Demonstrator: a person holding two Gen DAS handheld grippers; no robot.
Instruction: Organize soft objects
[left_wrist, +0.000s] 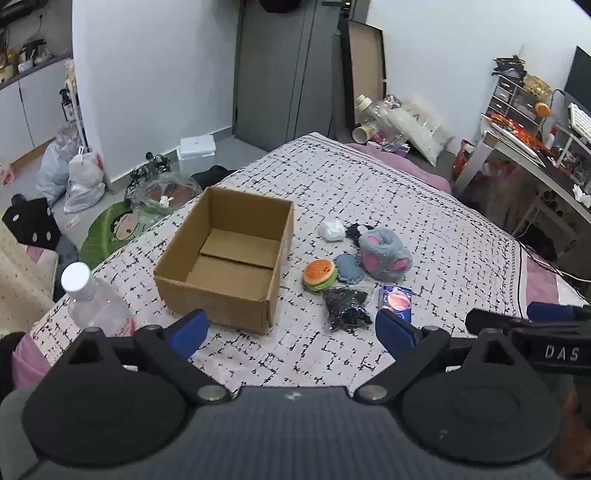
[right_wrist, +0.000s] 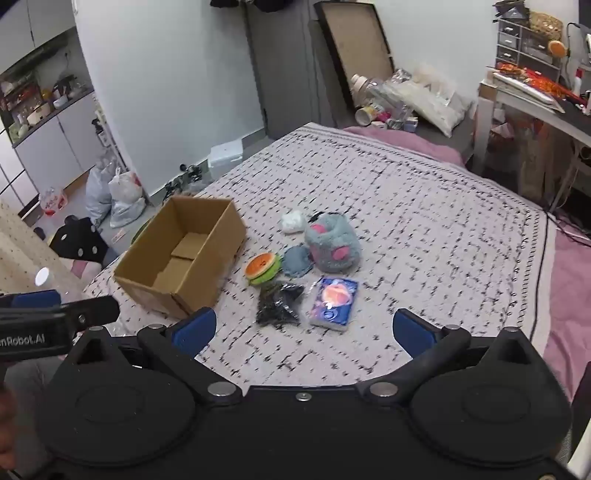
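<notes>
An open, empty cardboard box (left_wrist: 225, 258) (right_wrist: 181, 254) sits on the patterned bedspread (left_wrist: 369, 192) (right_wrist: 424, 206). To its right lie a burger plush (left_wrist: 319, 275) (right_wrist: 263, 268), a blue-grey round pad (left_wrist: 349, 268) (right_wrist: 297, 261), a grey-and-pink fluffy slipper (left_wrist: 384, 254) (right_wrist: 332, 245), a white soft lump (left_wrist: 331, 229) (right_wrist: 293, 221), a black crinkled bag (left_wrist: 347, 308) (right_wrist: 279, 304) and a blue packet with a planet picture (left_wrist: 396, 301) (right_wrist: 334, 302). My left gripper (left_wrist: 291, 332) is open and empty, near the box's front. My right gripper (right_wrist: 304, 332) is open and empty, in front of the bag and packet.
A clear plastic bottle with a white cap (left_wrist: 96, 306) (right_wrist: 42, 277) stands at the bed's left near edge. Bags (left_wrist: 79, 173), a black stool (left_wrist: 33, 221) and a cartoon cushion (left_wrist: 114, 229) are on the floor left. A cluttered desk (left_wrist: 535, 147) (right_wrist: 535, 99) stands at the right.
</notes>
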